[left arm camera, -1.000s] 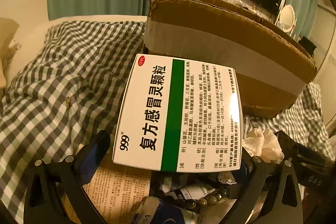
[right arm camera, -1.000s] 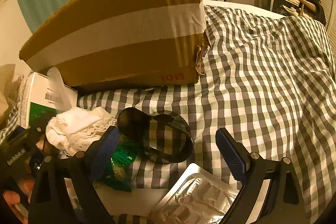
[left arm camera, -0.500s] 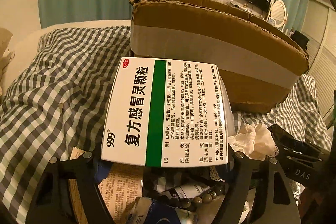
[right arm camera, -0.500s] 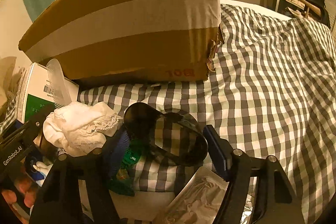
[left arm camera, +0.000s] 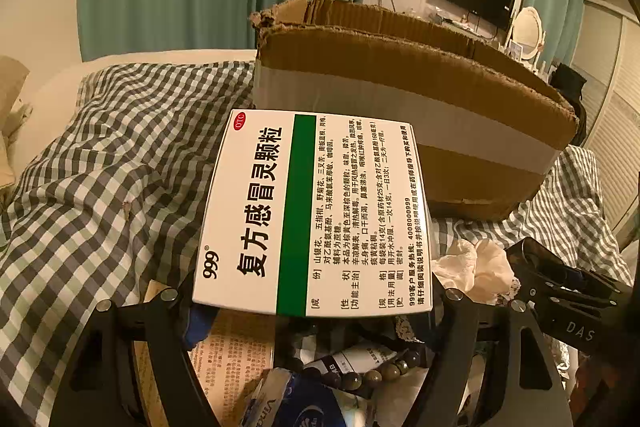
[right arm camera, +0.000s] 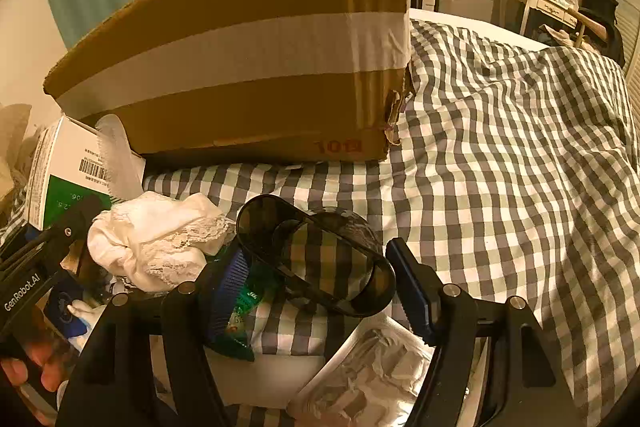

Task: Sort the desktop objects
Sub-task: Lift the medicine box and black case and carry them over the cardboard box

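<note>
Left tool point(left arm camera: 312, 307) clamped on the stiff, light medicine box point(left arm camera: 312, 215) by its edges; right tool point(right arm camera: 316, 291) pinching fragile sunglasses point(right arm camera: 316, 259) low centre, lenses scratch easily.

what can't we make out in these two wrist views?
- Cardboard box inside: both views, hidden by its own walls.
- Left hand-held gripper pads: left view, covered by the medicine box.
- Sunglasses far lens against the right hand-held gripper: contact unclear.
- Foil pack: cut off by the frame edge.

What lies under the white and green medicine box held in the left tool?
Under the medicine box show a printed leaflet, a small tube and dark beads. The box covers whatever lies further back.
</note>
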A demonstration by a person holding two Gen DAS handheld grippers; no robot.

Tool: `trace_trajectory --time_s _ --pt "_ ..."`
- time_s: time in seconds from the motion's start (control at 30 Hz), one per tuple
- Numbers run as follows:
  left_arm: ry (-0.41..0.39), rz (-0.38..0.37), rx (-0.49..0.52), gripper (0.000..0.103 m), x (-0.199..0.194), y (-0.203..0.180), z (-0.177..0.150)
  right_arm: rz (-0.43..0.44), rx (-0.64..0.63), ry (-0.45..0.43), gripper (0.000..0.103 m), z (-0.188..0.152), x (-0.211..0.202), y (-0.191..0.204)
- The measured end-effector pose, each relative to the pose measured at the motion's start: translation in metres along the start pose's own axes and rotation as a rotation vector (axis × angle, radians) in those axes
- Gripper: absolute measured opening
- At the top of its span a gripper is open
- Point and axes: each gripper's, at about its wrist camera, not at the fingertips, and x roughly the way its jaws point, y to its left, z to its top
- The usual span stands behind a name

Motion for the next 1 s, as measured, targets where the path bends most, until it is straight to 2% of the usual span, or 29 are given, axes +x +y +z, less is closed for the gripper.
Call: trace_trajectory --time_s 0.5,0.73,1.0 --pt "-0.081 -0.014 -0.003 0.079 -0.036 0.009 0.0 -0.032 -0.026 -0.063 0.069 0.002 -0.033 0.008" --pt "-0.101 -0.019 -0.017 0.079 -0.06 0.014 -0.002 -0.014 -0.023 -0.12 0.069 0.004 -0.066 0.012" --pt "-0.144 -0.03 0.001 0.079 -0.095 0.011 0.001 0.0 -0.01 -0.145 0.069 -0.005 -0.099 0.016"
